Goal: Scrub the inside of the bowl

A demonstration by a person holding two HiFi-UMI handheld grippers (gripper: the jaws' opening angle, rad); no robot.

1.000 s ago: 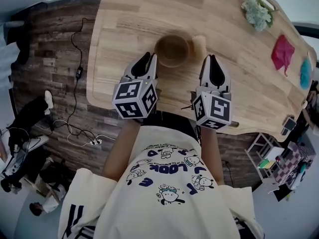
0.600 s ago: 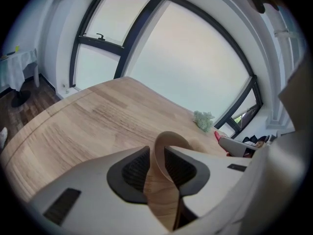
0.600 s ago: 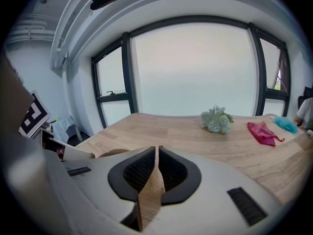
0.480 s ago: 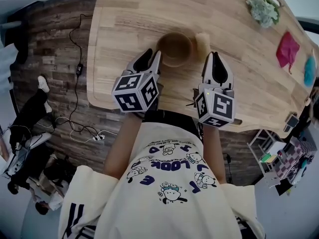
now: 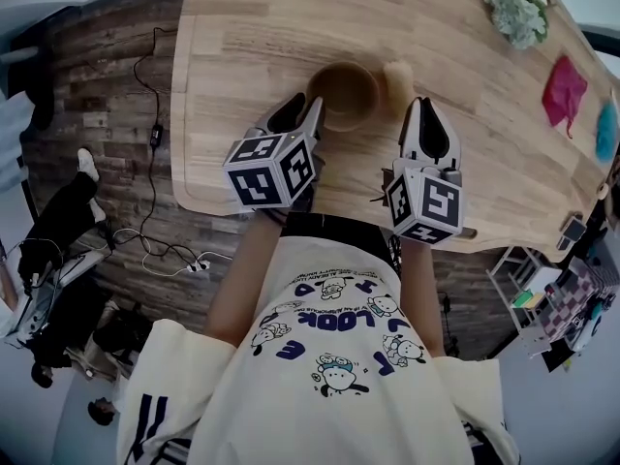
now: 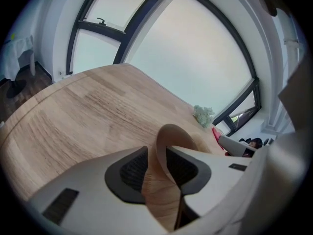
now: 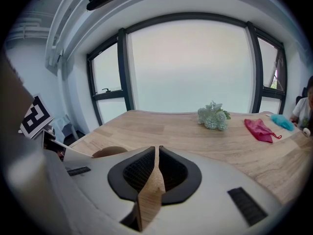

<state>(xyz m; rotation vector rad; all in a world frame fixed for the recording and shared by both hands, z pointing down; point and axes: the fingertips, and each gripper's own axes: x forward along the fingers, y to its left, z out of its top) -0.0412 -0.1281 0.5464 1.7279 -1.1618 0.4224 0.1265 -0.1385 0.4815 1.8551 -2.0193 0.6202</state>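
Observation:
A round wooden bowl [image 5: 344, 95] stands upright on the wooden table [image 5: 242, 56], with a tan scrubbing pad [image 5: 396, 77] just to its right. My left gripper [image 5: 305, 106] is at the bowl's near left side. In the left gripper view the bowl's rim [image 6: 174, 134] stands between the jaws of that gripper [image 6: 156, 150], which are opening, with a gap showing at the left pad. My right gripper [image 5: 423, 104] hovers just short of the scrubbing pad. Its jaws [image 7: 156, 150] are shut with nothing between them. The bowl [image 7: 109, 152] shows to its left.
A green artificial plant [image 5: 515, 10], a red cloth [image 5: 565, 90] and a blue cloth [image 5: 607, 130] lie far right on the table. The table's near edge [image 5: 320, 209] runs just below both grippers. Cables [image 5: 145, 134] trail over the floor at left.
The left gripper has swung slightly right, closer in against the bowl's side. The right gripper has kept its place beside the scrubbing pad.

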